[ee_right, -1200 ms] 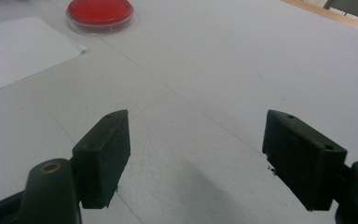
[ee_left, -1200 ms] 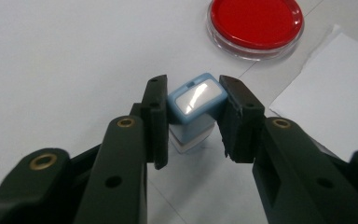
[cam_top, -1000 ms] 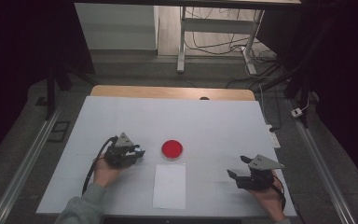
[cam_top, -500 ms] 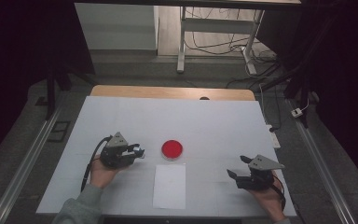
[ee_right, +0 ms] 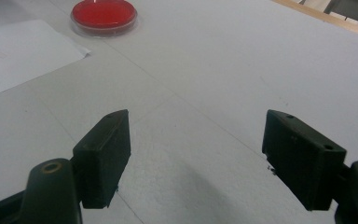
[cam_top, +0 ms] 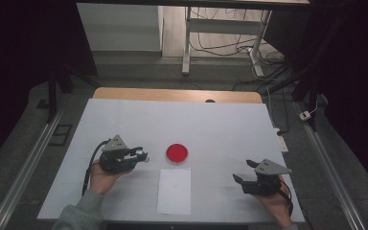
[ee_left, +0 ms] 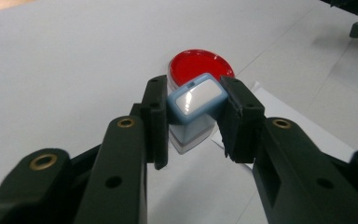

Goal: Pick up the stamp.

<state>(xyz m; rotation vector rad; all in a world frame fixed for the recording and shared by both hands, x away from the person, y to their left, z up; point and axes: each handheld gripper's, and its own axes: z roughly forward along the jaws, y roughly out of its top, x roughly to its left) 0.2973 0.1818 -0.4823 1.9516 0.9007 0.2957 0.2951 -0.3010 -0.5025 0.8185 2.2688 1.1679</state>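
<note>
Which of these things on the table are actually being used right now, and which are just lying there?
In use:
- left gripper, shut on the small blue stamp
- red ink pad, right by the stamp
- white sheet of paper, probably meant for stamping

Lying about:
- right gripper, open and holding nothing
- cables on the floor beyond the table

Dim surroundings, bright tabletop, perhaps slightly soft

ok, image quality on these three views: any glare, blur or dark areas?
High view: surroundings nearly black, only the white table is lit. Left gripper view: bright glare patch on the blue-edged stamp held in the left claw; near jaws soft. Right gripper view: faint shadow under the open right claw; red dish slightly soft.
</note>
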